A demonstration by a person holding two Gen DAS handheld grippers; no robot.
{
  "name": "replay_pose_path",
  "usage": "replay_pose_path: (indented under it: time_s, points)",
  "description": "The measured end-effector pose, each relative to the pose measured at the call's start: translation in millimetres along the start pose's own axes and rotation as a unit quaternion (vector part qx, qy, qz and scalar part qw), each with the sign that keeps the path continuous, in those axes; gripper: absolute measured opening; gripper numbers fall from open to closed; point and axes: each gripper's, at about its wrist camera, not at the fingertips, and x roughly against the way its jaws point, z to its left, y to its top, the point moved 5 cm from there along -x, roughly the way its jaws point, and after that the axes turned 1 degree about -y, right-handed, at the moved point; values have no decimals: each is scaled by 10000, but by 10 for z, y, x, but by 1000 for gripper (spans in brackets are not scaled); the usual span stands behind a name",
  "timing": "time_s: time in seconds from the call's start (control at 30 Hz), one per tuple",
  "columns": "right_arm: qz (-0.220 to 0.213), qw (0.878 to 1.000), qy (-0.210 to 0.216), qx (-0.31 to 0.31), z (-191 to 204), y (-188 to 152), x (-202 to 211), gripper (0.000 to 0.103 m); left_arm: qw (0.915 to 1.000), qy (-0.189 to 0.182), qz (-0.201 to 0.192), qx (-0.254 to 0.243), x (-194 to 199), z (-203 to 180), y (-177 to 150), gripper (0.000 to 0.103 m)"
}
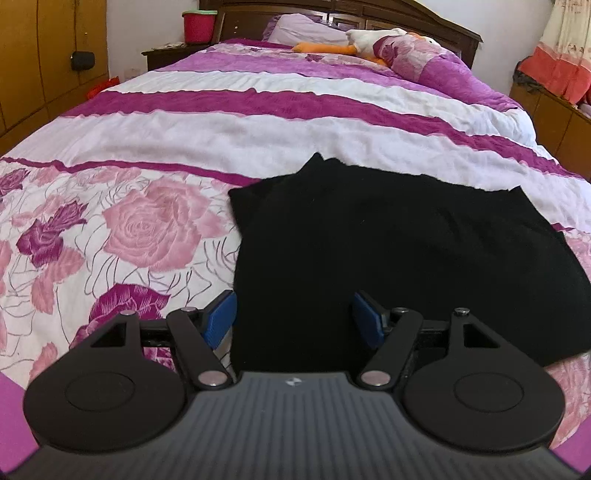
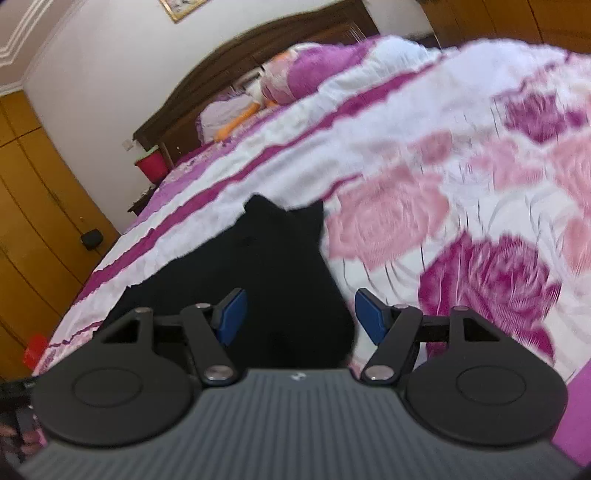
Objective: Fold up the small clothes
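Observation:
A black garment (image 1: pixel 369 243) lies folded flat on the bed's flowered cover, at the near middle of the left wrist view. My left gripper (image 1: pixel 293 319) hangs above its near left edge, open, its blue pads (image 1: pixel 221 317) apart with nothing between them. In the tilted, blurred right wrist view the same black garment (image 2: pixel 273 266) runs from the centre to the lower left. My right gripper (image 2: pixel 301 317) is open above its near right end, and its blue pads (image 2: pixel 371 317) hold nothing.
The bed cover (image 1: pixel 155 229) is white with pink and purple roses and purple stripes. A stuffed duck (image 1: pixel 362 42) and pillows lie by the dark headboard. A red bucket (image 1: pixel 199 24) stands on a nightstand. Wooden wardrobes (image 1: pixel 44 59) line the left side.

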Motion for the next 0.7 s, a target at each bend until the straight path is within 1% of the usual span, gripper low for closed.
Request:
replay_pose_path:
  time_s: [0.07, 0.13, 0.27, 0.37, 0.47, 0.6, 0.7]
  points:
    - [88, 9998, 44, -146, -30, -63, -64, 68, 10000, 9, 9, -1, -13, 12, -18, 74]
    - [82, 9998, 36, -184, -42, -106, -103, 68, 10000, -9, 62, 34, -39, 25, -32, 75]
    - [82, 9999, 118, -51, 3, -186, -171, 68, 9998, -34, 158, 138, -99, 49, -52, 79]
    - [95, 9998, 185, 15, 31, -220, -214, 68, 9998, -32, 156, 72, -110, 34, -51, 80]
    - [133, 9995, 279, -51, 33, -229, -251, 68, 9998, -43, 169, 50, -123, 24, -52, 82]
    - [169, 9989, 410, -126, 40, -235, -281, 73, 9998, -55, 191, 47, -144, 16, -57, 83]
    - [174, 9984, 488, -209, 45, -238, -305, 73, 9997, -67, 210, 44, -164, 18, -56, 84]
